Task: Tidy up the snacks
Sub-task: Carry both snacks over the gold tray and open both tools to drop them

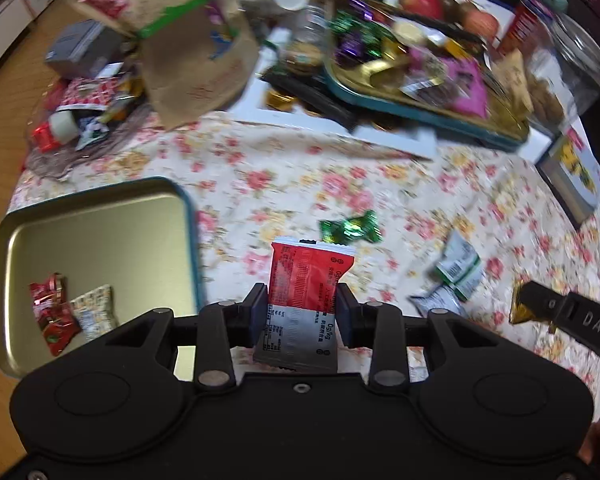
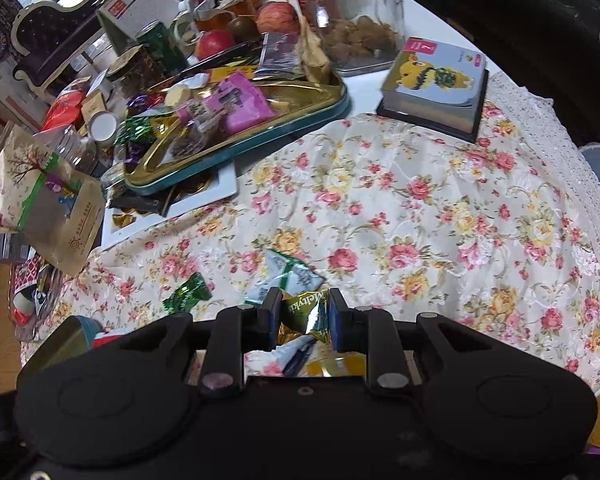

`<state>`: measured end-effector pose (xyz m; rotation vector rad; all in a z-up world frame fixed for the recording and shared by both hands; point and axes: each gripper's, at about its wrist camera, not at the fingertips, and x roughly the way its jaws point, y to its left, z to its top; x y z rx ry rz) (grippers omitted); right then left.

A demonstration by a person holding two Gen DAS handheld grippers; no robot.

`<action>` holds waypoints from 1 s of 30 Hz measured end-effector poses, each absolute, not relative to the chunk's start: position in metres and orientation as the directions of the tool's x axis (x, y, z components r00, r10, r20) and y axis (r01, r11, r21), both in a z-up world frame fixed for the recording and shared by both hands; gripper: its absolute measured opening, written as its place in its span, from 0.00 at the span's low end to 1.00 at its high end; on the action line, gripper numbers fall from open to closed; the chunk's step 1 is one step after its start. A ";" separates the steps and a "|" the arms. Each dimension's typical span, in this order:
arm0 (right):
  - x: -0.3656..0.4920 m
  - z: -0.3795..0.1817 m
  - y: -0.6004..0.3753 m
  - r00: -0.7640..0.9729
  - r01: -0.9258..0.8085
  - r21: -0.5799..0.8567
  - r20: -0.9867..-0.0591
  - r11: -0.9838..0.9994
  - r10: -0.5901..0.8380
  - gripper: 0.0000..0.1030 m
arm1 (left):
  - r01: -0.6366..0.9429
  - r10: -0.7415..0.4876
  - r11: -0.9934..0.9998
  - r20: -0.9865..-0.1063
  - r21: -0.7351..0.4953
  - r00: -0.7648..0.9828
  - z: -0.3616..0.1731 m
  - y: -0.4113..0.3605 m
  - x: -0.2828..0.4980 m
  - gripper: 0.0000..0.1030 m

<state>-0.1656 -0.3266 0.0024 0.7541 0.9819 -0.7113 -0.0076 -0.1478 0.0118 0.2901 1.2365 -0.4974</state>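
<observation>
The red snack packet (image 1: 310, 280) is pinched mid-body in the left claw (image 1: 302, 310); it is judged light, soft and crinkly. A gold-wrapped candy (image 2: 304, 316) is clamped in the nearly closed right claw (image 2: 300, 316), and its foil is likely slippery.

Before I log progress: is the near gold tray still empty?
No, the gold tray already holds a red candy and a pale packet.

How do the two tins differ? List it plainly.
The near tin lies flat on the table's left edge and is almost bare, holding just a red sweet and a pale packet. The far tin sits tilted on clutter and is heaped with wrapped snacks. Both are gold inside with teal rims and rounded corners.
</observation>
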 end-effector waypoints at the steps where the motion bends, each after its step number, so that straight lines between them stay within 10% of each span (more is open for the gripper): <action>1: -0.162 0.003 -0.323 0.386 0.799 0.232 -0.905 0.555 -0.178 0.23 | 0.494 -0.200 0.868 -0.948 -0.054 0.249 0.015 -0.141 -0.002 0.43; 30: -0.044 0.020 -0.125 0.557 0.361 0.331 -0.826 0.872 0.083 0.25 | 0.152 -0.082 0.988 -0.864 -0.006 0.497 0.063 0.032 0.079 0.45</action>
